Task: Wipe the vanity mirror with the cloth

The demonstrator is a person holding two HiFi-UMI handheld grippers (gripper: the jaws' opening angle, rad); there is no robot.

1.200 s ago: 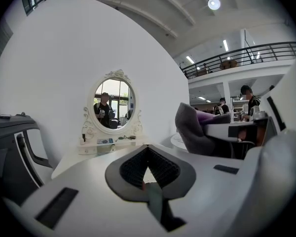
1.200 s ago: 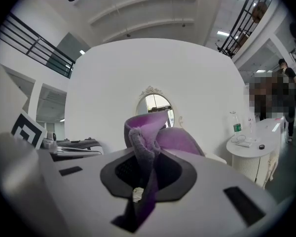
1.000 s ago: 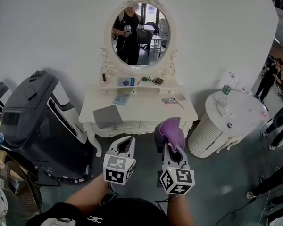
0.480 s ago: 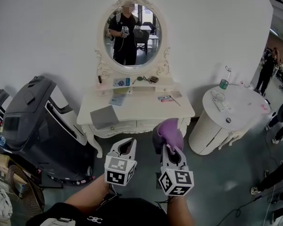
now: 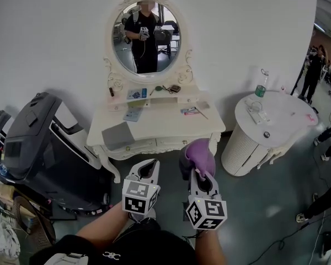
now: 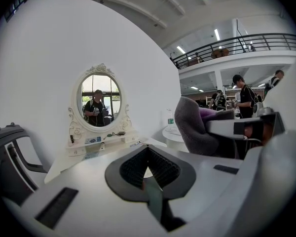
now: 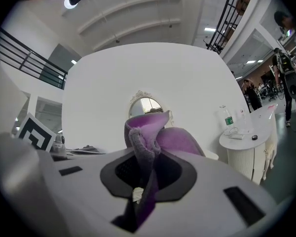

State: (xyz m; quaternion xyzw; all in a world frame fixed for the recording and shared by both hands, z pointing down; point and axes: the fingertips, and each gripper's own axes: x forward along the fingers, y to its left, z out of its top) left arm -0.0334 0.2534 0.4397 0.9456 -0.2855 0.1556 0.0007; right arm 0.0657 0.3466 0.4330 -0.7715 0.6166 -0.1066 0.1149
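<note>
An oval vanity mirror (image 5: 145, 37) in a white carved frame stands on a white dressing table (image 5: 165, 127) against the wall; it also shows far off as the mirror (image 6: 100, 100) and, partly hidden, the mirror (image 7: 147, 105). My right gripper (image 5: 199, 173) is shut on a purple cloth (image 5: 198, 153), well short of the table. The cloth (image 7: 150, 139) bunches up out of the jaws. My left gripper (image 5: 148, 170) hangs beside it, shut with nothing in it. The cloth (image 6: 200, 130) shows at the right of the left gripper view.
On the table lie a grey pad (image 5: 118, 134), a booklet (image 5: 133, 114) and small items. A dark machine (image 5: 38, 142) stands at the left. A round white side table (image 5: 267, 128) with a bottle (image 5: 260, 89) stands right. People (image 5: 311, 73) stand at the far right.
The view has drifted so the mirror and table sit further left and up. Both grippers keep their place and grip.
</note>
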